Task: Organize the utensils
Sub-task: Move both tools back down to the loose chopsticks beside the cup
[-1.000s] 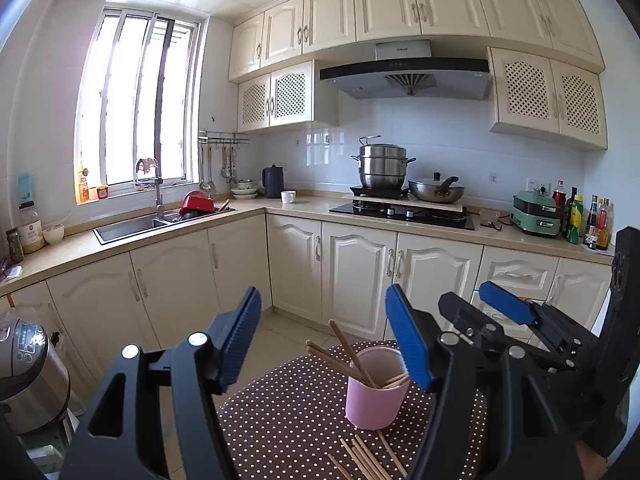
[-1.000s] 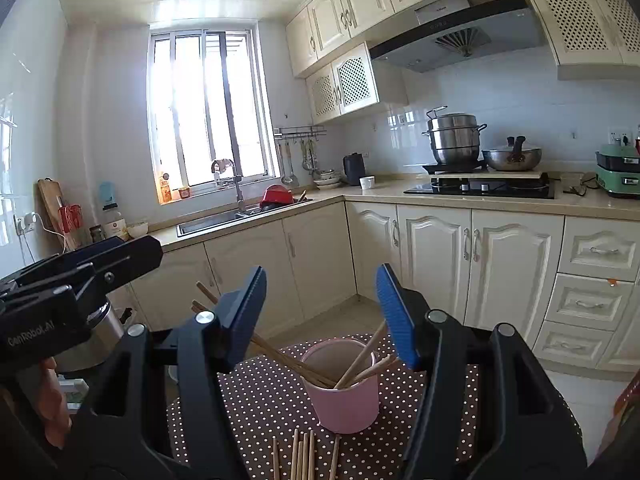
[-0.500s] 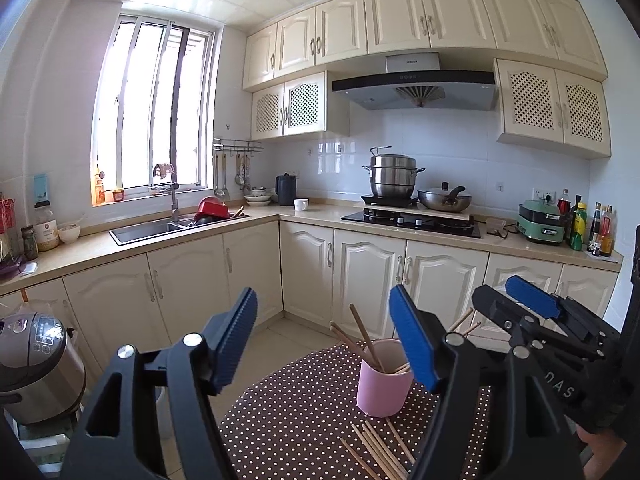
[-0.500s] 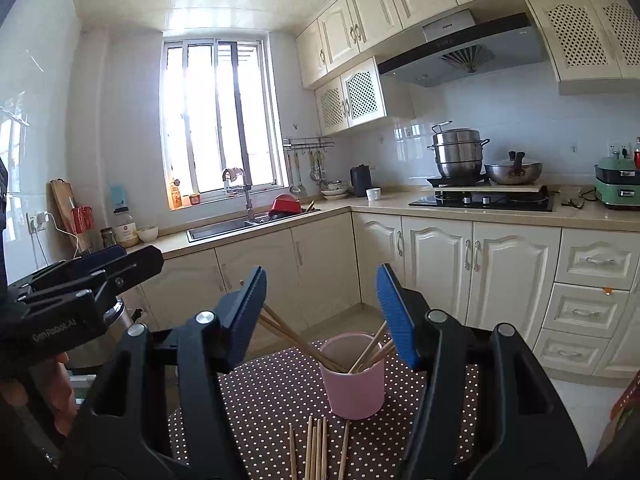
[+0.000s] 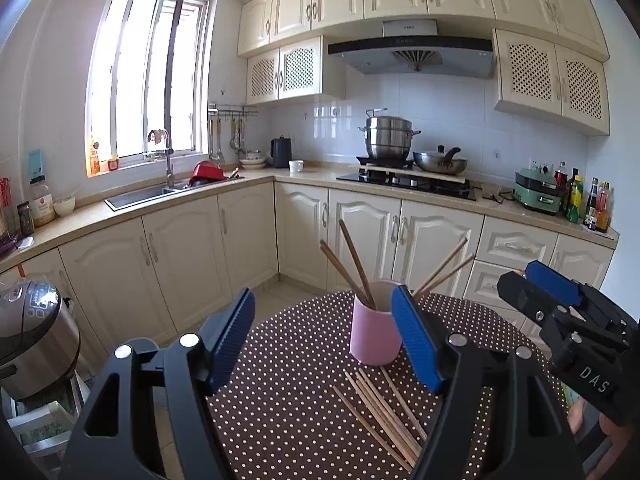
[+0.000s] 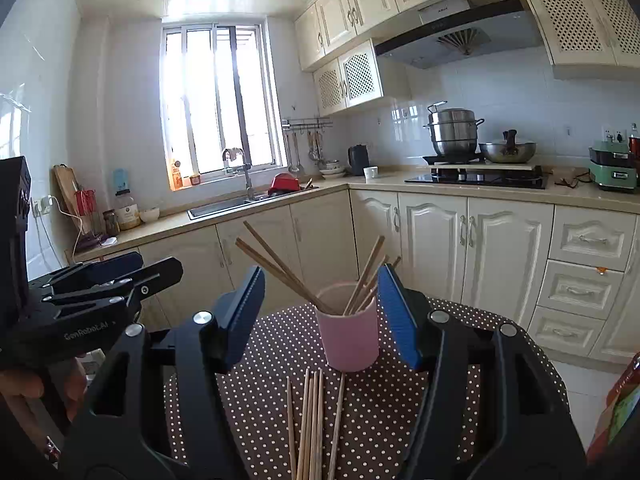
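Both grippers, left gripper [image 5: 324, 336] and right gripper [image 6: 320, 312], hover with fingers apart, empty. Loose chopsticks [image 6: 310, 420] lie at six o'clock of the pink cup [image 6: 350, 338]. Best pinch one mid-length.

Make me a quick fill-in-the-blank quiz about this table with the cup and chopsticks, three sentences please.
1. The pink cylindrical cup stands on a brown tablecloth patterned with white ____.
2. The loose wooden chopsticks lie on the cloth, on the camera's side of the cup, and ____ more stand inside it.
3. The right claw has nothing between its ____ pads.

Missing words: dots; several; blue
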A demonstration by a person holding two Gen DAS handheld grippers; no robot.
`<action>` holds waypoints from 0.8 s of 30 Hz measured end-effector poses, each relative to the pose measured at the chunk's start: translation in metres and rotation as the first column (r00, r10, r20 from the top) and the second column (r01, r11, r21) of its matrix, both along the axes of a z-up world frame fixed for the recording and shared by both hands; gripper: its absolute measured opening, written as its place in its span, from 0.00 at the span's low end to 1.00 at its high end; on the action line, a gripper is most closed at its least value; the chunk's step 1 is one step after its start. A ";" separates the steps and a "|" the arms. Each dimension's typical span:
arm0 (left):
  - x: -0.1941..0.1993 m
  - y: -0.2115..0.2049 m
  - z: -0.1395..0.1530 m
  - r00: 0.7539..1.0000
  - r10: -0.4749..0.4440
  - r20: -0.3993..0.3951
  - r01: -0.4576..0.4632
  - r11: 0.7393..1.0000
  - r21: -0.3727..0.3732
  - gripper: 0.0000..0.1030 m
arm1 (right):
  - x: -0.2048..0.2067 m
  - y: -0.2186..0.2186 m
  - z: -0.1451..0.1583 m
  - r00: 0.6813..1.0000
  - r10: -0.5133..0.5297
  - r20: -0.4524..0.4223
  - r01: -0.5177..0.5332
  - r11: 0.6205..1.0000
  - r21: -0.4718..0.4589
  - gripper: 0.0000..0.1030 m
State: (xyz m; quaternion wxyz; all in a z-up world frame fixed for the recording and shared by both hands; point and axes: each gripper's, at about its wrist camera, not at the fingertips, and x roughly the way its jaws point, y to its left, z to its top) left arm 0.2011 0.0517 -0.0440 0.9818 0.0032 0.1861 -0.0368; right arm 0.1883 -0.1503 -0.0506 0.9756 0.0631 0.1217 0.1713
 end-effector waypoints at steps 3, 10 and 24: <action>0.009 -0.001 -0.023 0.997 -0.023 -0.079 0.020 0.999 -0.032 0.68 | 0.001 -0.005 -0.015 0.999 -0.008 -0.031 0.008 1.000 -0.002 0.58; 0.038 -0.009 -0.088 0.957 -0.013 -0.290 -0.005 0.998 -0.061 0.68 | 0.009 -0.015 -0.061 0.991 -0.031 -0.128 0.026 0.999 -0.037 0.58; 0.092 -0.028 -0.174 0.855 0.028 -0.518 -0.075 0.995 -0.069 0.68 | 0.039 -0.026 -0.124 0.948 -0.038 -0.317 0.025 0.999 -0.044 0.60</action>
